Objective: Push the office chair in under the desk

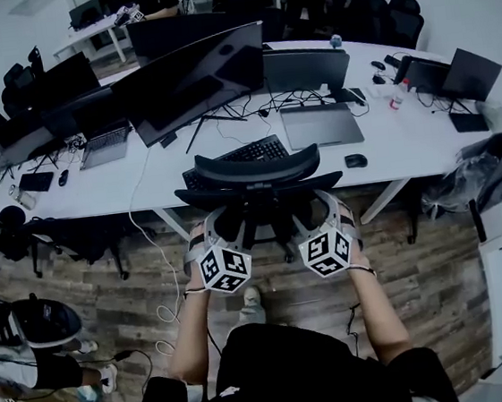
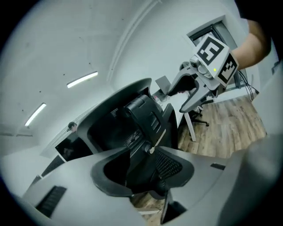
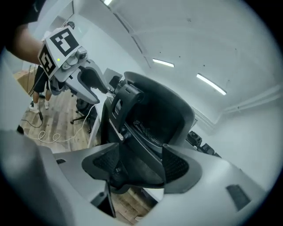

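left gripper (image 2: pixel 141 174) and right gripper (image 3: pixel 141 170) each look clamped on the back of the office chair (image 1: pixel 259 188), already close up to the desk (image 1: pixel 389 148), so an uneven shove could swing it askew and jam it against the edge.

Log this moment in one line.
left tool: shut on office chair | right tool: shut on office chair | office chair: at desk edge

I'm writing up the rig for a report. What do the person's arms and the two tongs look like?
Both the left tongs and the right tongs have smooth grey bodies with black textured pads. Each carries a white cube printed with black square markers, with a small green light. The person wears a black top; the forearms are bare of sleeves.
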A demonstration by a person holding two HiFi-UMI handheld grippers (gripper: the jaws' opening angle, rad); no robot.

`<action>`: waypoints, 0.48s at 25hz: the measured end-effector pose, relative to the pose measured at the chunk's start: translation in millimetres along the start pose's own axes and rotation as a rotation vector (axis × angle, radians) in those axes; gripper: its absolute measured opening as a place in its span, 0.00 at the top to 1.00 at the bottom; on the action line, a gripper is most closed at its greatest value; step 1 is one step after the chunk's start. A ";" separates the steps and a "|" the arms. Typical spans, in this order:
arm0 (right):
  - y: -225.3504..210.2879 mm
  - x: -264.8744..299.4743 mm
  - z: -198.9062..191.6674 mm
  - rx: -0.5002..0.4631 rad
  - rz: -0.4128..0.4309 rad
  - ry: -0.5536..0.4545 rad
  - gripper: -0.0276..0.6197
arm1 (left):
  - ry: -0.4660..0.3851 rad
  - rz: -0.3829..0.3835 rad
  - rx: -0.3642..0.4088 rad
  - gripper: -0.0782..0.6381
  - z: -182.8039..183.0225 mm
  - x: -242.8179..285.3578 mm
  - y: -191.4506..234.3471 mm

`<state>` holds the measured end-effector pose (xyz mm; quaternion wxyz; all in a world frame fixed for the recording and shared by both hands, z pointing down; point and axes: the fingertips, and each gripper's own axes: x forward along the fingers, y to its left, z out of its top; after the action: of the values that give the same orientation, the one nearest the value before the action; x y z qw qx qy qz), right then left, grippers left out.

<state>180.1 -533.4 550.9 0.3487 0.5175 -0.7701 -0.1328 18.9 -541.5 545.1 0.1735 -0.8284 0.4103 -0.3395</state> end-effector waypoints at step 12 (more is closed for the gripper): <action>-13.5 -43.0 7.7 0.125 -0.077 -0.091 0.72 | -0.057 0.089 -0.142 0.82 21.7 -54.5 10.1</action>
<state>193.9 -502.2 520.5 0.2750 0.5607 -0.7716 -0.1211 4.9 -503.9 501.1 0.1410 -0.8289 0.4646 -0.2778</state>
